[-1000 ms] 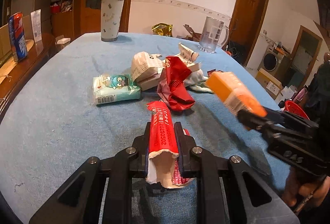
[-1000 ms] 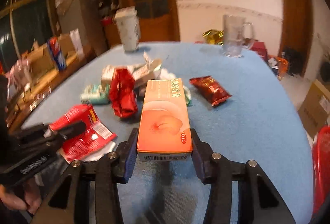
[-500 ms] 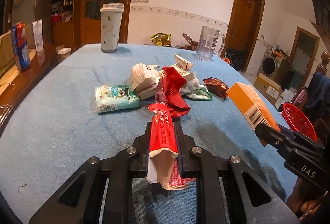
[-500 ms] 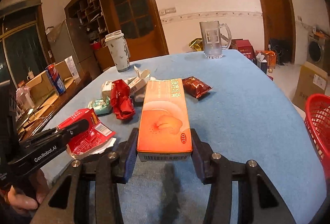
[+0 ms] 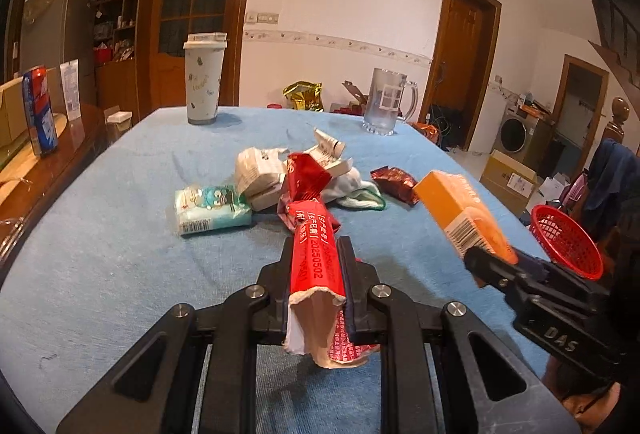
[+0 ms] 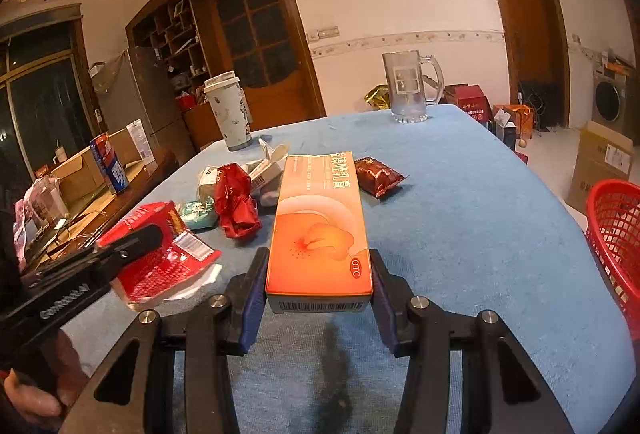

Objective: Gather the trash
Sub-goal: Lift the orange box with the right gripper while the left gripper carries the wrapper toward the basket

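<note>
My left gripper (image 5: 318, 254) is shut on a torn red wrapper (image 5: 314, 266) and holds it just above the blue tablecloth (image 5: 100, 254). The right gripper (image 6: 318, 262) is shut on a long orange carton (image 6: 318, 218), also off the cloth. In the left wrist view the carton (image 5: 452, 202) sticks out to the right. In the right wrist view the wrapper (image 6: 168, 266) hangs at lower left. More trash lies ahead in a pile: a crumpled red wrapper (image 5: 308, 178), a tissue pack (image 5: 212, 206), a crushed white carton (image 5: 256, 170) and a dark red snack packet (image 5: 394, 182).
A red mesh basket (image 6: 616, 234) stands off the table's right edge. At the far end of the table are a white lidded tumbler (image 5: 203, 78) and a glass mug (image 5: 388, 106). A wooden sideboard (image 5: 24, 190) with a blue can runs along the left.
Both grippers keep their grips. The left one has risen slightly and drawn back from the pile. The right view has rolled level, and the red basket has come into sight at the right.
</note>
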`<action>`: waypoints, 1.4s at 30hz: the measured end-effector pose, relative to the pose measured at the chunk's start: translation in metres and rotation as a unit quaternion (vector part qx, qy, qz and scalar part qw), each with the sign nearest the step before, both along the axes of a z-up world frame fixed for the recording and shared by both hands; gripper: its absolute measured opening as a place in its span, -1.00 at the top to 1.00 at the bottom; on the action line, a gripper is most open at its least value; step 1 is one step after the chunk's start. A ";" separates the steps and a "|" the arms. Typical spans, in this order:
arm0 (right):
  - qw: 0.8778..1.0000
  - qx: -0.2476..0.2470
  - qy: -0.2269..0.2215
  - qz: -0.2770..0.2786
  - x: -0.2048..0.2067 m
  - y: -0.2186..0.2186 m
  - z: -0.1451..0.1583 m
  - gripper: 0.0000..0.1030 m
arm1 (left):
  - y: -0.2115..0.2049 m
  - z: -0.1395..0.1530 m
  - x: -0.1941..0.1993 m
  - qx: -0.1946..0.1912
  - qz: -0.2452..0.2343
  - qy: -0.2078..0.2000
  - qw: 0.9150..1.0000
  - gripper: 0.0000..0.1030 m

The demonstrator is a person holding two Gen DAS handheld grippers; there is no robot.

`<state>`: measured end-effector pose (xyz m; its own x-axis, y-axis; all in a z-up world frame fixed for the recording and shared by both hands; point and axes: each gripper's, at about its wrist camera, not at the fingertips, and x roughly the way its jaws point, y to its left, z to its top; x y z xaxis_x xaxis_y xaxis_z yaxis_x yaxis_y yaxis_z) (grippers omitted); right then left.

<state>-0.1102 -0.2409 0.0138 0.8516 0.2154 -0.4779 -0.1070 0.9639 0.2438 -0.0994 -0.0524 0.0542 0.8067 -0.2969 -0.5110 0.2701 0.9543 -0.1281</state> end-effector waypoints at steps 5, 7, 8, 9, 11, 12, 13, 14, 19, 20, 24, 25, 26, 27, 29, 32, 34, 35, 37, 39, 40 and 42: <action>1.000 0.001 0.001 0.000 0.000 -0.001 -0.001 0.01 | -0.003 0.008 -0.009 0.003 -0.007 -0.005 1.000 0.65; 1.000 0.002 0.002 0.000 0.000 -0.001 -0.001 0.01 | -0.004 0.010 -0.012 0.005 -0.010 -0.006 1.000 0.65; 1.000 0.003 0.003 0.001 0.000 -0.001 -0.001 0.01 | -0.004 0.010 -0.012 0.004 -0.012 -0.004 1.000 0.65; 1.000 0.003 0.004 0.000 0.000 -0.001 0.000 0.01 | -0.003 0.011 -0.013 0.001 -0.015 -0.003 1.000 0.65; 1.000 0.004 0.004 -0.003 0.000 -0.001 0.000 0.01 | -0.002 0.013 -0.014 -0.002 -0.017 -0.004 1.000 0.65; 1.000 0.003 0.004 -0.004 -0.001 -0.001 0.001 0.01 | -0.003 0.015 -0.014 -0.002 -0.019 -0.005 1.000 0.65; 1.000 0.003 0.004 -0.005 0.000 -0.001 0.001 0.01 | -0.003 0.015 -0.016 -0.001 -0.019 -0.005 1.000 0.65; 1.000 0.004 0.005 -0.006 0.000 -0.001 0.001 0.01 | -0.003 0.016 -0.016 -0.001 -0.018 -0.005 1.000 0.65; 1.000 0.004 0.009 -0.007 0.002 -0.002 0.000 0.01 | -0.001 0.020 -0.017 -0.007 -0.020 -0.003 1.000 0.65; 1.000 0.004 0.008 -0.007 0.002 -0.003 0.000 0.01 | 0.000 0.021 -0.017 -0.008 -0.019 -0.004 1.000 0.65; 1.000 0.004 0.007 -0.009 0.000 -0.004 0.000 0.01 | -0.001 0.021 -0.016 -0.009 -0.020 -0.003 1.000 0.65; 1.000 0.004 0.006 -0.009 0.000 -0.005 0.000 0.01 | 0.000 0.021 -0.017 -0.008 -0.020 -0.003 1.000 0.65; 1.000 0.004 0.006 -0.010 0.000 -0.005 0.000 0.01 | -0.001 0.021 -0.017 -0.006 -0.021 -0.003 1.000 0.65; 1.000 0.004 0.005 -0.010 0.000 -0.006 0.000 0.01 | -0.001 0.020 -0.017 -0.005 -0.021 -0.003 1.000 0.65; 1.000 0.004 0.005 -0.010 0.000 -0.006 0.000 0.01 | 0.000 0.019 -0.016 -0.005 -0.021 -0.001 1.000 0.65; 1.000 0.003 0.003 -0.012 -0.001 -0.006 0.000 0.01 | 0.000 0.018 -0.016 -0.005 -0.021 0.001 1.000 0.65; 1.000 0.004 0.000 -0.015 -0.001 -0.007 0.001 0.01 | -0.001 0.018 -0.015 -0.005 -0.021 0.001 1.000 0.65; 1.000 0.006 0.000 -0.018 -0.002 -0.009 0.001 0.01 | -0.001 0.018 -0.015 -0.003 -0.021 0.001 1.000 0.65; 1.000 0.016 0.005 -0.026 -0.001 -0.015 0.001 0.01 | -0.001 0.017 -0.015 -0.001 -0.023 0.001 1.000 0.65; 0.999 0.020 0.011 -0.034 -0.002 -0.019 0.002 0.01 | -0.003 0.015 -0.017 0.003 -0.025 0.001 1.000 0.65; 0.999 0.021 0.012 -0.037 -0.003 -0.022 0.003 0.01 | -0.003 0.015 -0.017 0.005 -0.026 0.002 1.000 0.65; 0.999 0.028 0.011 -0.038 -0.007 -0.026 0.007 0.01 | -0.005 0.014 -0.016 0.006 -0.026 0.003 1.000 0.65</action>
